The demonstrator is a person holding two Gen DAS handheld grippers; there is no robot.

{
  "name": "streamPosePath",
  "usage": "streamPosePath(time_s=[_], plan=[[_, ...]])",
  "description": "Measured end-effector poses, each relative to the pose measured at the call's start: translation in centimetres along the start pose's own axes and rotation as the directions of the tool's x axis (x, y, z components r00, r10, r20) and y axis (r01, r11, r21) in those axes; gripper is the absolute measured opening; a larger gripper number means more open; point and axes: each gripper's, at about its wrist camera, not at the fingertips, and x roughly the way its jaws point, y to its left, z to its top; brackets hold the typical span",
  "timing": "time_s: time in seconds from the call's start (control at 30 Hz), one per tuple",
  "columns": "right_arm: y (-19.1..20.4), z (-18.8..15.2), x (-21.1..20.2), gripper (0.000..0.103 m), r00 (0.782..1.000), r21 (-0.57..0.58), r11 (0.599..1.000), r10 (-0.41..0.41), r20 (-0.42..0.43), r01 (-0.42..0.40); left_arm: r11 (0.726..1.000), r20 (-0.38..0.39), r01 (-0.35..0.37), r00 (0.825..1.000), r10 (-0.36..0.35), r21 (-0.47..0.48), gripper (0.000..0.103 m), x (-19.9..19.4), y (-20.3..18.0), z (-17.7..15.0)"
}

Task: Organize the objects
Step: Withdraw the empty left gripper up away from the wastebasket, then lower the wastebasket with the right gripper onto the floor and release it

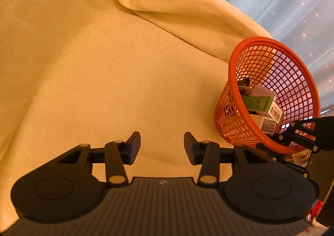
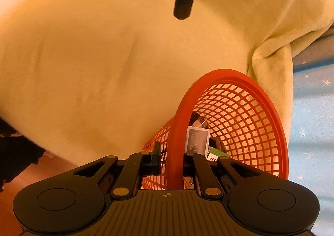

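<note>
Left wrist view first: left gripper (image 1: 162,146) hovering over bare blanket (image 1: 104,79), jaws apart, nothing between them. Further right, basket (image 1: 246,115) tilted on the blanket, mouth toward the camera, boxes inside: green box (image 1: 257,103), white box (image 1: 263,90) behind it, another box (image 1: 266,124) beneath, something dark (image 1: 243,84) at the back, too small to name. Right gripper's linkage at the near rim, far right of frame.

Over to the right wrist view: right gripper (image 2: 171,163) clamped on the basket rim (image 2: 173,152), one finger (image 2: 156,156) outside the mesh, the other inside. Grey-labelled box (image 2: 197,139) just inside the mouth, green box corner (image 2: 216,152) beside it.

Step in hand, by the look of it: righting or shifting the loaded basket. Best done slowly, rim pinched square, rolling the mouth upward so the boxes slide to the bottom rather than spill out. Thin rim, loaded basket — likely to twist in the grip; free left gripper well placed to steady the far wall.

In the way: blanket fold (image 2: 269,58) just behind the basket, soft ground likely to tip it again; blue starred cloth (image 2: 313,111) on the right.
</note>
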Motion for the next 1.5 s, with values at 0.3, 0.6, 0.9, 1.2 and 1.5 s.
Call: streamPosePath(time_s=[0.3,0.6,0.9,1.2,1.5], plan=[[3.7,-2.8,-4.2,0.007,1.0,-0.008,1.0,0.003,0.008,-0.003,1.0,0.026,0.01,1.0,-0.011,0.026,0.046,-2.1,-4.3,-3.5],[6.2,-9.7,-6.1,0.007,0.999,-0.068,0.997,0.029,0.045,-0.026,0.999,0.072,-0.045,0.996,0.045,-0.003,0.067,-2.9,-11.1,-6.4],[8.4,-21.3,-4.7,0.007,0.985,-0.221,0.975,0.064,0.162,-0.027,0.963,0.153,-0.184,0.964,0.215,-0.197,0.09,-2.2,-20.4,-11.4],[9.8,-30.6,0.1,0.007,0.989,-0.3,0.954,0.065,0.132,-0.023,0.922,0.112,-0.201,0.962,0.25,-0.329,0.1,0.2,-27.9,-16.6],[13.5,-34.1,9.5,0.007,0.993,-0.248,0.969,0.043,0.108,-0.015,0.923,0.069,-0.191,0.972,0.226,-0.333,0.1,9.9,-31.0,-21.2]])
